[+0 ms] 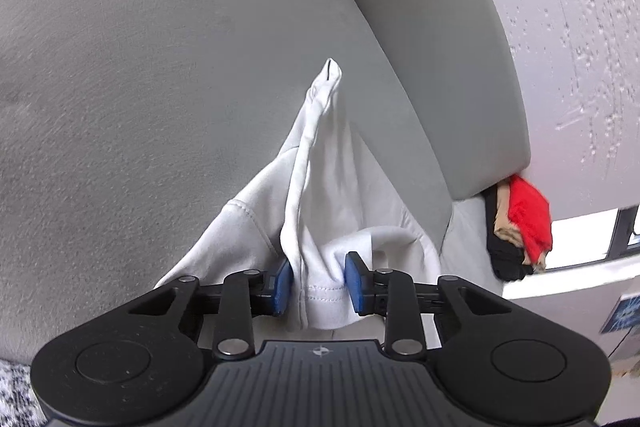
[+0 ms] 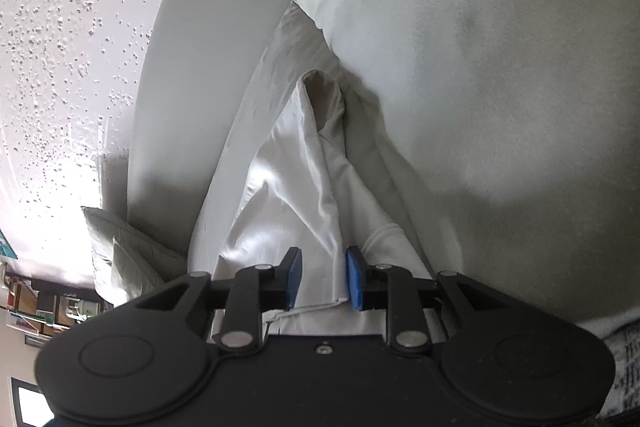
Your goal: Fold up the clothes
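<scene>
A white garment (image 1: 316, 163) hangs stretched over a grey sofa seat (image 1: 140, 67). In the left wrist view its hemmed edge lies between the blue pads of my left gripper (image 1: 318, 287), whose jaws stand partly apart around a bunch of cloth. In the right wrist view the same white garment (image 2: 308, 163) runs away from my right gripper (image 2: 322, 279); a fold of cloth sits between its blue pads, which stand a little apart. Whether either gripper pinches the cloth is unclear.
The grey sofa backrest (image 1: 440, 47) and a textured white wall (image 1: 580, 27) lie to the right in the left wrist view. A pile of red, tan and black clothes (image 1: 520, 231) sits at the sofa end. A pale cushion (image 2: 120, 251) lies at the left in the right wrist view.
</scene>
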A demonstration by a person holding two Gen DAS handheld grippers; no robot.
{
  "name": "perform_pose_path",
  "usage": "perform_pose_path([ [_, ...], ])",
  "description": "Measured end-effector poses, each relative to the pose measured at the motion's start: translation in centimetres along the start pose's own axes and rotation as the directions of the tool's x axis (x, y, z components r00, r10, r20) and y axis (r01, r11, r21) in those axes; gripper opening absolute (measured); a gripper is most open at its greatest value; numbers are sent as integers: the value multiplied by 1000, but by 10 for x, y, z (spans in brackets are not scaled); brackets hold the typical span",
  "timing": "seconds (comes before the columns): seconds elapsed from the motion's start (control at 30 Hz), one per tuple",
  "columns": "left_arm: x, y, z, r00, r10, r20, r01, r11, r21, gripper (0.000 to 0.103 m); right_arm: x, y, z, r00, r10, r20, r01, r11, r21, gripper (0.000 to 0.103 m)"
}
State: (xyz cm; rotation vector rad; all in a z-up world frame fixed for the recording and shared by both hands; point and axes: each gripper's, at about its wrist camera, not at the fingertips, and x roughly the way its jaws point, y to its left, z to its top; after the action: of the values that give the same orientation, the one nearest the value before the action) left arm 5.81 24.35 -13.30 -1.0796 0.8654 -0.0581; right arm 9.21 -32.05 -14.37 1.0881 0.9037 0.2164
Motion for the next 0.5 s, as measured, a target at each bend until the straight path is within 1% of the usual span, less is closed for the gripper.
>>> perform_pose_path([
  [0.1, 5, -4, -2, 1000, 11, -8, -10, 1000, 24, 30, -3, -2, -1, 1000, -6, 10, 6, 1000, -16, 23],
  [0.23, 13, -6, -5, 1000, 2, -3, -2, 1000, 10, 29, 6, 8, -4, 1000, -12, 22, 12, 1000, -15, 21],
  [0.37, 14, -1, -10, 1000, 0, 1, 0, 1000, 7, 29, 1, 2, -2, 1000, -12, 19, 12, 1000, -17, 21],
  [0.5, 12, 1, -11, 1000, -5, 0, 5, 1000, 5, 29, 2, 8, -5, 999, -40, 32, 42, 997, -65, 19],
])
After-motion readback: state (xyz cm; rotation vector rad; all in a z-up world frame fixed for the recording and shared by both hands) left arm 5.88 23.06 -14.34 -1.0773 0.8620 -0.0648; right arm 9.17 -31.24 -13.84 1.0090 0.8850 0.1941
